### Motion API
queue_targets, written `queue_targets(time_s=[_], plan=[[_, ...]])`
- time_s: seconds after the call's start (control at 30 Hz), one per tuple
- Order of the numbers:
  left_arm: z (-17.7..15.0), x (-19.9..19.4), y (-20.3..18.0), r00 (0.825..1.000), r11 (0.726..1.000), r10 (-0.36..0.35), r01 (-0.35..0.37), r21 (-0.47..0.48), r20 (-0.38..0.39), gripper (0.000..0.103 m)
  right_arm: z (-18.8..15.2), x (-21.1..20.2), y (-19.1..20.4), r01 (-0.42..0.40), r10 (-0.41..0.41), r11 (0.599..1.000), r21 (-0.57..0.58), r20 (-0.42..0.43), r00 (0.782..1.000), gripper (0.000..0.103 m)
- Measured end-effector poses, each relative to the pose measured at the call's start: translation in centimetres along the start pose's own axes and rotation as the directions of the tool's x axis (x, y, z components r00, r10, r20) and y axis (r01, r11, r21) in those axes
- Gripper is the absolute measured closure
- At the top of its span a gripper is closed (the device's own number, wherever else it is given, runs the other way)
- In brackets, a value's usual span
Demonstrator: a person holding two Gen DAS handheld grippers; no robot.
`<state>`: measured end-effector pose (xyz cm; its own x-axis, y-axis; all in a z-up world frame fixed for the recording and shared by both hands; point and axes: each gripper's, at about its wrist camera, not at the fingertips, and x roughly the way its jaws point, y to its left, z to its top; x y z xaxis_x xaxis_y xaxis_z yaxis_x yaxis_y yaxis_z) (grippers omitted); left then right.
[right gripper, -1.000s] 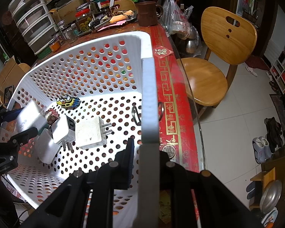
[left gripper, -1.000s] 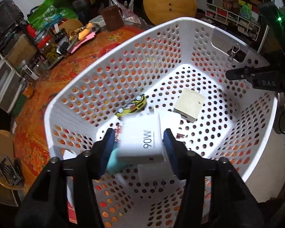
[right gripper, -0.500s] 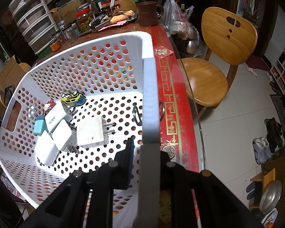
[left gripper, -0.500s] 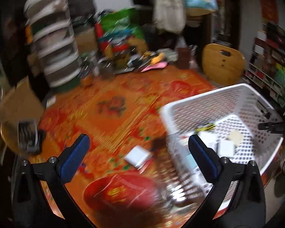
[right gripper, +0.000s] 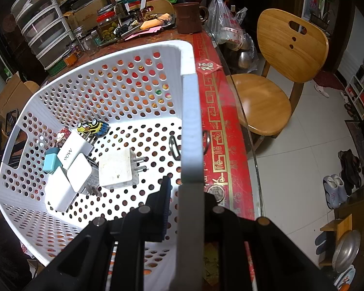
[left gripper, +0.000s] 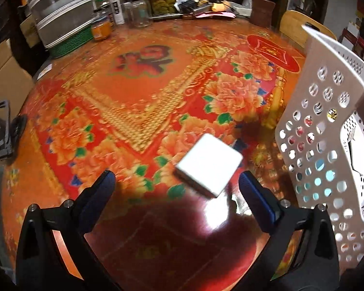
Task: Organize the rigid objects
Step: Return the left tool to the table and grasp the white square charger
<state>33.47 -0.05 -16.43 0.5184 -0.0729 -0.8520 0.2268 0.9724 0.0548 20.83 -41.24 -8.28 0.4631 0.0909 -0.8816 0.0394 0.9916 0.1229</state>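
Observation:
A white charger block [left gripper: 208, 165] lies on the red flowered tablecloth [left gripper: 138, 92], just left of the white perforated basket [left gripper: 327, 111]. My left gripper [left gripper: 176, 177] hovers above it, jaws wide and starting to close; the block sits ahead between the fingers, untouched. My right gripper [right gripper: 188, 186] is shut on the basket's rim [right gripper: 190, 121]. Inside the basket lie a 90W charger [right gripper: 72, 150], a yellow toy car [right gripper: 92, 127], a yellowed plug [right gripper: 116, 169], a teal charger [right gripper: 51, 162] and two white chargers [right gripper: 80, 172].
Plastic drawers [left gripper: 58, 12], jars [left gripper: 162, 0] and clutter line the table's far edge. A black object [left gripper: 0, 131] sits at the left edge. A wooden chair [right gripper: 279, 72] stands right of the table. A brown mug [right gripper: 188, 17] is behind the basket.
My left gripper let go of the 90W charger in the basket, opened wide, swung left out of the basket and sank towards the white block. The right gripper kept still.

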Motion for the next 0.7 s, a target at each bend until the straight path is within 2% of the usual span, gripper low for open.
queue_targets(time_s=[0.07, 0.17, 0.2, 0.23, 0.27, 0.37, 0.5, 0.7], plan=[[0.2, 0.8, -0.6, 1.0, 1.0, 0.011, -0.011, 0.006, -0.009, 0.004, 0.0, 0.0, 0.0, 0.0, 0.0, 1.0, 0.001, 0.001, 1.0, 0.088], [0.5, 1.3, -1.0, 1.0, 1.0, -0.001, 0.001, 0.003, -0.017, 0.017, 0.0, 0.0, 0.0, 0.001, -0.001, 1.0, 0.001, 0.001, 1.0, 0.088], [0.6, 1.2, -0.8, 1.0, 1.0, -0.014, 0.014, -0.007, -0.013, 0.027, 0.0, 0.0, 0.0, 0.0, 0.0, 1.0, 0.002, 0.002, 1.0, 0.088], [0.7, 1.2, -0.7, 0.999, 0.999, -0.042, 0.042, -0.023, -0.009, 0.045, 0.0, 0.0, 0.0, 0.0, 0.0, 1.0, 0.003, 0.002, 1.0, 0.088], [0.7, 1.0, -0.5, 0.998, 0.997, -0.067, 0.067, -0.039, -0.009, 0.053, 0.1, 0.0, 0.0, 0.0, 0.0, 1.0, 0.003, 0.002, 1.0, 0.088], [0.4, 0.2, -0.3, 1.0, 0.999, -0.011, 0.011, -0.036, 0.003, 0.053, 0.1, 0.0, 0.0, 0.001, -0.001, 1.0, 0.003, 0.001, 1.0, 0.087], [0.1, -0.9, 0.7, 0.999, 0.998, 0.016, -0.014, -0.056, 0.031, 0.054, 0.1, -0.1, -0.1, 0.001, -0.001, 1.0, 0.003, 0.001, 1.0, 0.087], [-0.3, -4.8, 4.7, 0.99, 0.987, 0.095, -0.08, -0.143, 0.107, 0.055, 0.1, -0.1, -0.1, -0.001, 0.001, 1.0, 0.003, 0.002, 1.0, 0.087]])
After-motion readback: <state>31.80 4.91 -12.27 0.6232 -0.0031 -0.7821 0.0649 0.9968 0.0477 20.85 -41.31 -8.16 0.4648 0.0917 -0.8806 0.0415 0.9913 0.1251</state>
